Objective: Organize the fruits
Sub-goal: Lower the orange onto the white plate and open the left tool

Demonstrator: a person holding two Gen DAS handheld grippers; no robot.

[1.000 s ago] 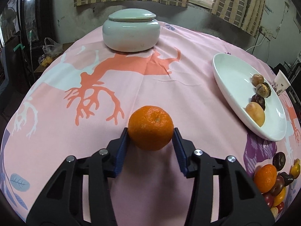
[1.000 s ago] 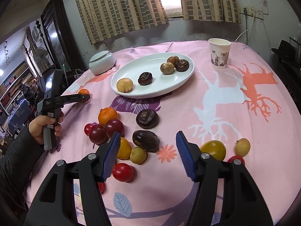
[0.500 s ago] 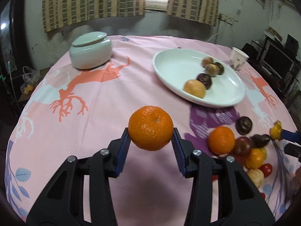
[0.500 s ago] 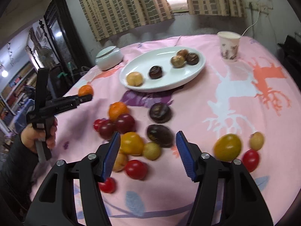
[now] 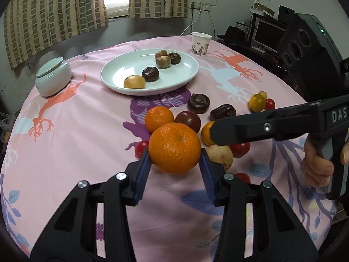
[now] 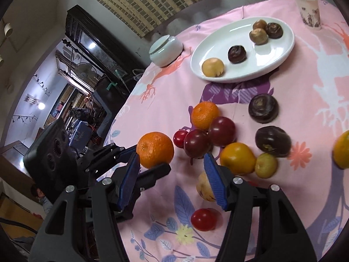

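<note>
My left gripper (image 5: 174, 163) is shut on a mandarin orange (image 5: 174, 148) and holds it above the pink tablecloth; the orange also shows in the right wrist view (image 6: 155, 149). My right gripper (image 6: 172, 174) is open and empty, hovering over a pile of loose fruit: a second orange (image 6: 204, 115), dark red plums (image 6: 221, 131), a yellow fruit (image 6: 237, 158) and cherry tomatoes (image 6: 203, 219). In the left wrist view the right gripper's arm (image 5: 272, 126) crosses over the pile. A white oval plate (image 5: 130, 69) holds several brown and dark fruits.
A pale green lidded jar (image 5: 53, 79) stands at the table's left. A paper cup (image 5: 200, 43) stands behind the plate. Two dark passion fruits (image 6: 263, 108) lie between plate and pile. Speakers and a monitor (image 5: 305, 50) stand off the table's right.
My left gripper has swung right with the orange, from facing the jar to facing the fruit pile. My right gripper has come down and forward over the pile, close to the left gripper.
</note>
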